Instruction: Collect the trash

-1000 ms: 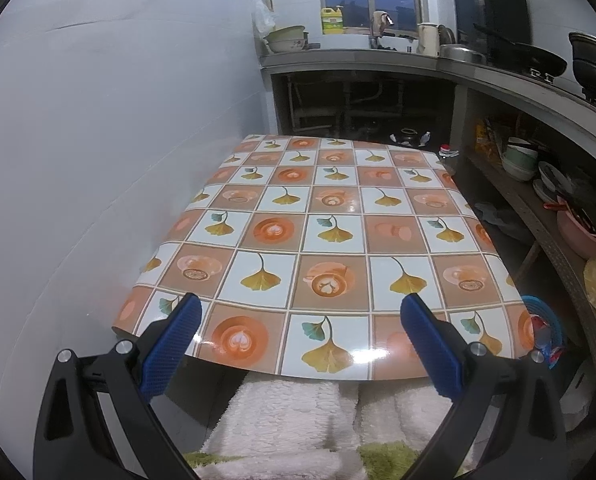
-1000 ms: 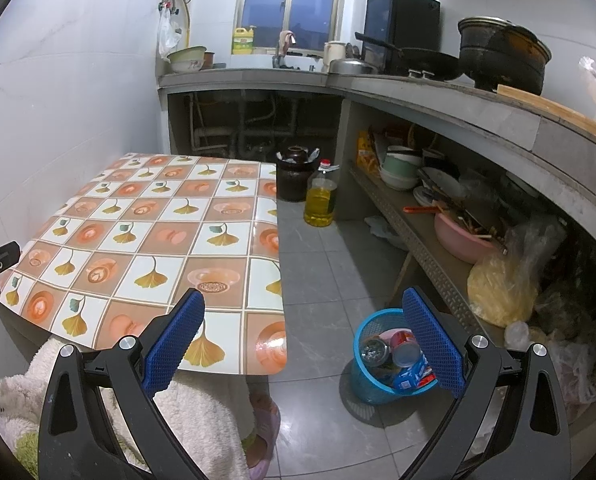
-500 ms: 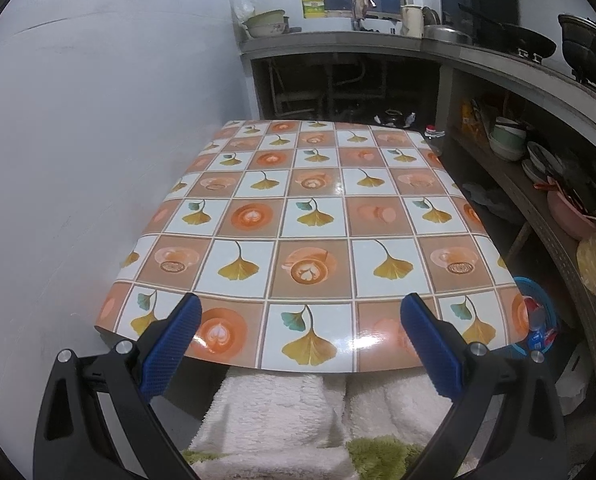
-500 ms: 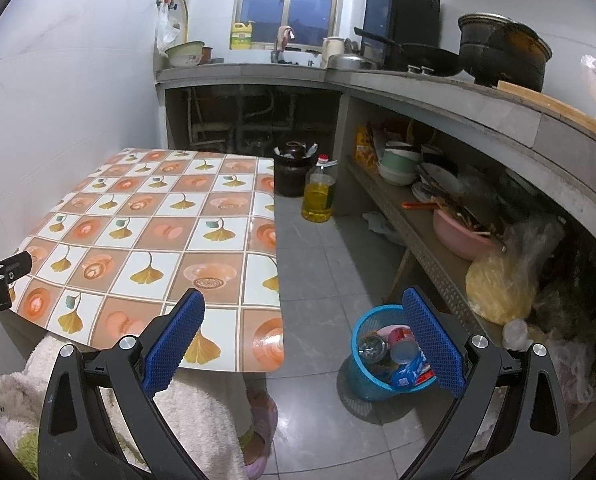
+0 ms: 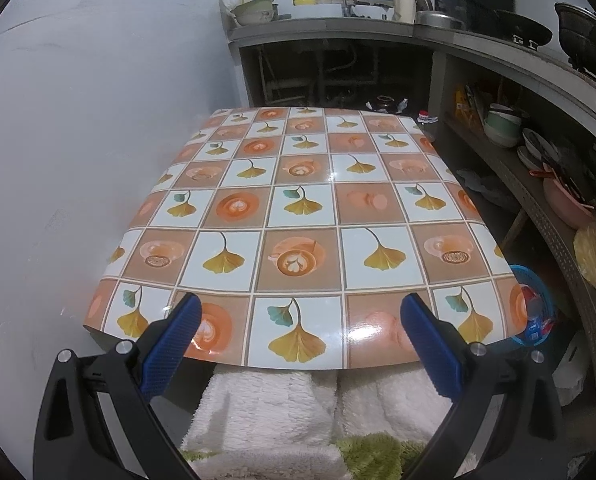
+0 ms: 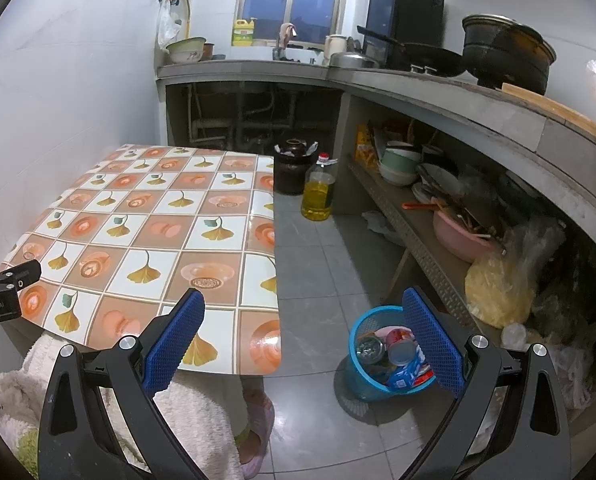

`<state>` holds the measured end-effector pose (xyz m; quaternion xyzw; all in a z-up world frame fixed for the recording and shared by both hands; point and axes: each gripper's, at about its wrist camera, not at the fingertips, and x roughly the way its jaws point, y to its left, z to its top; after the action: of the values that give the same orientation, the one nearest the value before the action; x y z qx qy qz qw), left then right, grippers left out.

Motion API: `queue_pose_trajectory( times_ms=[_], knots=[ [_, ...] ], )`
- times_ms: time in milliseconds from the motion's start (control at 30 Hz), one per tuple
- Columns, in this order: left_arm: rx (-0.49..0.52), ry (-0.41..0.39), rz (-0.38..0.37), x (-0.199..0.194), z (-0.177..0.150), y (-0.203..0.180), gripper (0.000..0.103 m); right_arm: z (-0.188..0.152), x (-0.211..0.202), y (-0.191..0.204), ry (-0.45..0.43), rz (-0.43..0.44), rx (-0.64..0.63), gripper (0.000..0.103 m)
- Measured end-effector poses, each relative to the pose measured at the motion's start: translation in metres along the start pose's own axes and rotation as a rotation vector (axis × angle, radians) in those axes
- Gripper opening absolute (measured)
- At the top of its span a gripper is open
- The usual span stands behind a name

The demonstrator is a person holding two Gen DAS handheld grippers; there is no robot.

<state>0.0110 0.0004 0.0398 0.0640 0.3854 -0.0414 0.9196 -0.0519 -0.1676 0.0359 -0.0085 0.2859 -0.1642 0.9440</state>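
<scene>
A blue mesh trash basket [image 6: 360, 328] stands on the grey floor right of the table and holds cans and wrappers [image 6: 398, 354]. Its rim also shows in the left wrist view [image 5: 532, 280]. My right gripper [image 6: 302, 340] is open and empty, held above the floor between the table's right edge and the basket. My left gripper [image 5: 298, 340] is open and empty over the near edge of the table [image 5: 306, 216], whose orange and white patterned cloth bears nothing.
A white wall [image 5: 78, 140] runs along the table's left. A concrete counter [image 6: 438, 92] with pots wraps the back and right; its lower shelf [image 6: 426, 240] holds bowls and bags. An oil bottle [image 6: 318, 192] and dark jar [image 6: 292, 168] stand on the floor.
Both grippers have risen and drawn back slightly, so the table sits lower and fuller in both views. Both stay open and empty.
</scene>
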Motion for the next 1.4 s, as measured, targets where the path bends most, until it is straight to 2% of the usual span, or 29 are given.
queue_pose_trajectory(
  times_ms=[1400],
  knots=[
    [0.000,0.025,0.000,0.0054,-0.0017,-0.0012,0.098,0.0017,0.0008,-0.0047,0.004,0.007,-0.007,0.095]
  ],
)
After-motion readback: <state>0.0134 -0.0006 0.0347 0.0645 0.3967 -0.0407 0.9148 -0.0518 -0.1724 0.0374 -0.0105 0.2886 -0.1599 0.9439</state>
